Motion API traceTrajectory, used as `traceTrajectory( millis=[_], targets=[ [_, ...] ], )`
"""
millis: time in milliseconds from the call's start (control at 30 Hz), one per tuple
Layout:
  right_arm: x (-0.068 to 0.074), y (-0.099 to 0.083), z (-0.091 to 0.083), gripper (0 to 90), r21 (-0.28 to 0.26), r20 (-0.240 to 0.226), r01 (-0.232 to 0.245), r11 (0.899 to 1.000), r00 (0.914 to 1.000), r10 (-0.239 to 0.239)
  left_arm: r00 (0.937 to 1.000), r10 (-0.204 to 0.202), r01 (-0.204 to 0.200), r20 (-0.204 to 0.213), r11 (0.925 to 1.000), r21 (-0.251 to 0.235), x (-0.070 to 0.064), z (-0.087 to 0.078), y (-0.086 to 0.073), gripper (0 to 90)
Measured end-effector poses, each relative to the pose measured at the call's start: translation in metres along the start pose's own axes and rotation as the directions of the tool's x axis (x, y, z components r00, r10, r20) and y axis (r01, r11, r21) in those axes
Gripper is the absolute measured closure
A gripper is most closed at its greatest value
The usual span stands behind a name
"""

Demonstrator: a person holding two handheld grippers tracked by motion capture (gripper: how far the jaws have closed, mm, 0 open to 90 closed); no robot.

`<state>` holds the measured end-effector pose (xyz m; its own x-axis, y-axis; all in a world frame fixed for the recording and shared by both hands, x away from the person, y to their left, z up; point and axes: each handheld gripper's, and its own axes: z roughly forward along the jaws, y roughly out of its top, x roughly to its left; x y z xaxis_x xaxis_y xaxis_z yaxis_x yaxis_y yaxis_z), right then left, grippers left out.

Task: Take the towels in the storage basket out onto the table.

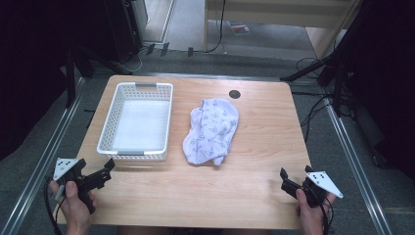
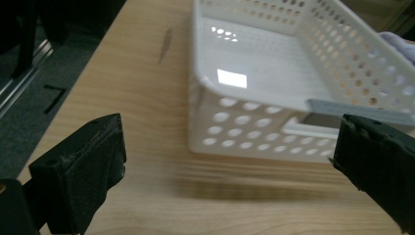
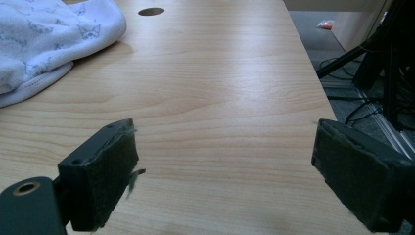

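While the crumpled white cloth (image 1: pixel 211 131) with its small blue print lies near the middle of the table (image 1: pixel 230 196), nothing is touching it. It sits just right of the white perforated basket (image 1: pixel 108 133), a narrow strip of bare wood between them, and the basket is empty, its pale floor catching a bright glare in the left gripper view. A small dark round hole (image 1: pixel 235 94) marks the tabletop just beyond the cloth, toward the far edge.

Down at the near left corner, the left gripper (image 1: pixel 108 166) hangs in a hand with its jaws spread wide, holding nothing; in its own view the basket's near wall (image 2: pixel 254 129) stands right in front of it, close but not touched. Over at the near right corner, the right gripper (image 1: pixel 284 178) is likewise released, jaws well apart over bare wood, and in its own view the cloth (image 3: pixel 54 39) lies off to the upper left, well clear of it.

The tabletop is light wood grain with rounded corners. Around it runs grey carpet, metal rails along both sides, dark stands and loose cables at the left and right, and a pale wooden frame at the back of the room.
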<state>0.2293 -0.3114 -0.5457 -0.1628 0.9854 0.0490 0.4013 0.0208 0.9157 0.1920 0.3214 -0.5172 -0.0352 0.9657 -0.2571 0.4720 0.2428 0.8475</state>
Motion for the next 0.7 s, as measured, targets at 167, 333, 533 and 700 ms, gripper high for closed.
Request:
traceTrajectory(
  millis=[167,333,533,700],
  targets=[
    [0.002,0.000,0.001,9.8,0.005,0.004,0.013,1.000,0.9999,-0.013,0.9976,0.021,-0.020,-0.067,0.9998,0.006,0.023,0.005,-0.008,0.0],
    [0.004,0.000,0.001,9.8,0.011,0.024,0.027,1.000,0.9994,-0.027,0.9946,-0.006,0.011,-0.104,0.9987,0.049,0.035,0.014,-0.014,0.0],
    [0.001,0.000,0.000,9.8,0.007,0.037,-0.002,1.000,0.9993,0.002,0.9970,-0.045,0.047,-0.063,0.9984,0.030,0.041,0.013,-0.014,0.0],
    [0.001,0.000,0.000,9.8,0.013,0.046,-0.014,1.000,0.9989,0.013,0.9945,-0.086,0.089,-0.060,0.9953,0.039,0.045,0.016,-0.013,0.0]
  ],
)
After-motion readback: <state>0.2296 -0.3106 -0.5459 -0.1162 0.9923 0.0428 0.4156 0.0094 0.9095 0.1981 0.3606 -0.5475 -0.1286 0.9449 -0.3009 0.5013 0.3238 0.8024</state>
